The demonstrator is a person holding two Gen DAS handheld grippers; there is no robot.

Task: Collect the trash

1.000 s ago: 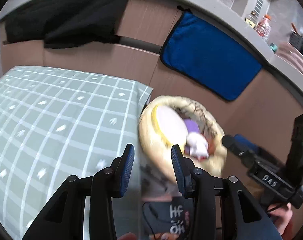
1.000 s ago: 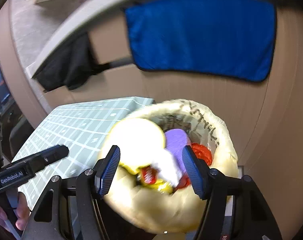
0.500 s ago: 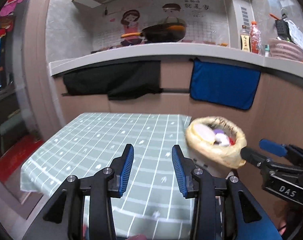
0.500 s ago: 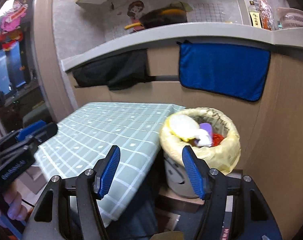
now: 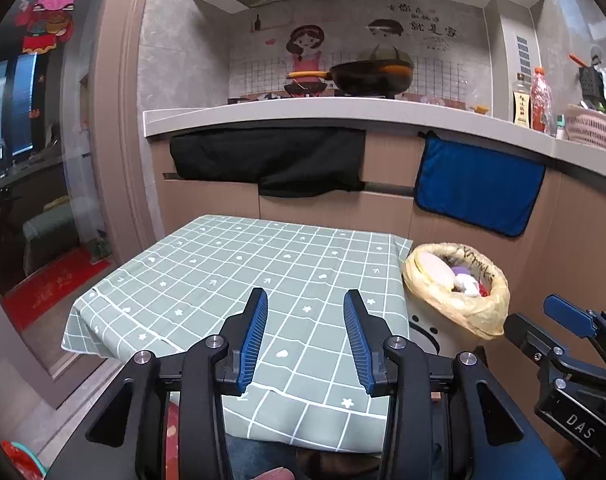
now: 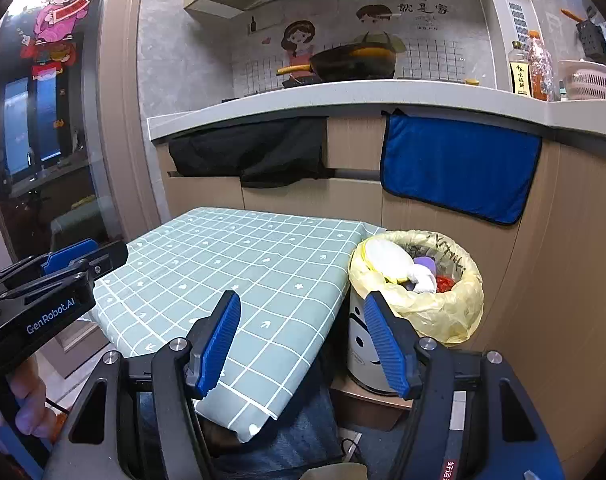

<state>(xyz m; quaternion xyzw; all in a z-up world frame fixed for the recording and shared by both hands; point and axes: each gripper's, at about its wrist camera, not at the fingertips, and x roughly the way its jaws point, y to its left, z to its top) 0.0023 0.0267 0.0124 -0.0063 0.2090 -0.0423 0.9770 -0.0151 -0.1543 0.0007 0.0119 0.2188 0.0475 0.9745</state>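
A white bin lined with a yellow bag [image 5: 483, 312] [image 6: 443, 312] stands right of the table, holding a round white lid, a purple piece, crumpled white paper and something red. My left gripper [image 5: 305, 300] hovers open over the near part of the green checked tablecloth [image 5: 243, 272] [image 6: 243, 264], nothing between its blue pads. My right gripper [image 6: 301, 304] is open too, held back from the table's right corner and the bin, empty. Each gripper shows at the edge of the other's view: the right gripper [image 5: 563, 332], the left gripper [image 6: 63, 264].
Behind the table runs a kitchen counter [image 5: 343, 114] with a wok, bottles and a pink basket. A black cloth [image 5: 271, 160] and a blue towel [image 5: 479, 188] hang from the cabinet front. A glass door [image 5: 31, 160] lies to the left. A cardboard piece sits under the bin.
Both grippers pulled back and up from right above the bin; the views widened from the bin's contents to the whole table and counter. The jaws stayed open.
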